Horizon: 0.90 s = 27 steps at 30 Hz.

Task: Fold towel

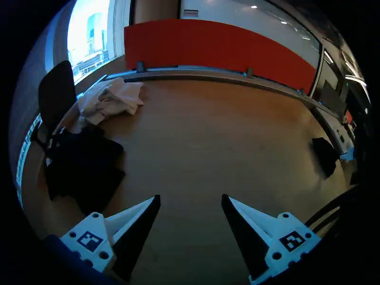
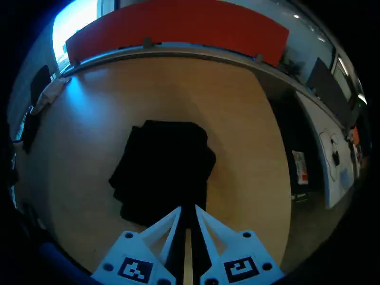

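Over table [image 1: 213, 142] | left gripper [image 1: 190, 196] jaws apart | right gripper [image 2: 187, 207] pinching black towel [image 2: 161, 166]

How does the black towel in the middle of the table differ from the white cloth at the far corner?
The black towel is dark, while the white cloth is pale. The black towel lies fairly flat and spread out, whereas the white cloth is crumpled into a heap. The black towel sits mid-table, and the white cloth sits at the far edge near the window. Both are fabric resting on the same wooden table.
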Tool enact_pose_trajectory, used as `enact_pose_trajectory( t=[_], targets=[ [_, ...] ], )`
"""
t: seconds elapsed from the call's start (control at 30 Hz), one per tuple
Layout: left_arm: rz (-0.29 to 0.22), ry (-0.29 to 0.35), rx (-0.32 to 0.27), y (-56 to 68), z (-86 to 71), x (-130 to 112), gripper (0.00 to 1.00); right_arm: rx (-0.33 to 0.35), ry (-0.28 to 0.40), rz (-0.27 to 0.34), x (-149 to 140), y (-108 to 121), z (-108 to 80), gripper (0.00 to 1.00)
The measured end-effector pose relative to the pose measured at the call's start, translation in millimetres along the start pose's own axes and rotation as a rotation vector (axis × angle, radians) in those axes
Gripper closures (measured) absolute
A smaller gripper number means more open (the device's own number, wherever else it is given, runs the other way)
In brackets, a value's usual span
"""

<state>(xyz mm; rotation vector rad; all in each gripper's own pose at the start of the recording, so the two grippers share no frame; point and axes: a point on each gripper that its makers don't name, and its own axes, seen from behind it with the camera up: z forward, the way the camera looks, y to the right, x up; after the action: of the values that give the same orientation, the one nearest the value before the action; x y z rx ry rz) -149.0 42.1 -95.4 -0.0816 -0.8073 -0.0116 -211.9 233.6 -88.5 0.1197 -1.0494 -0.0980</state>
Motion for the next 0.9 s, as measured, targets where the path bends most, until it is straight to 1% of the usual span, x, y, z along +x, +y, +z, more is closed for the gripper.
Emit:
enact_pose_trajectory(
  t=[0.2, 0.37, 0.67, 0.9],
  targets=[
    [0.005, -0.003, 0.002, 0.5, -0.9, -2, 0.05, -0.029, -0.047, 0.024, -15, 5, 11.2, 0.95],
    [0.004, -0.002, 0.006, -1.7, -2.9, -3, 0.05, -0.050, -0.069, 0.033, -23, 6, 18.8, 0.95],
    [0.005, -0.001, 0.011, -5.1, -5.7, -4, 0.04, -0.081, -0.086, 0.042, -29, 7, 27.4, 0.94],
    [0.003, -0.003, 0.014, -7.0, -6.2, -4, 0.04, -0.084, -0.078, 0.048, -29, 6, 27.4, 0.94]
  ],
)
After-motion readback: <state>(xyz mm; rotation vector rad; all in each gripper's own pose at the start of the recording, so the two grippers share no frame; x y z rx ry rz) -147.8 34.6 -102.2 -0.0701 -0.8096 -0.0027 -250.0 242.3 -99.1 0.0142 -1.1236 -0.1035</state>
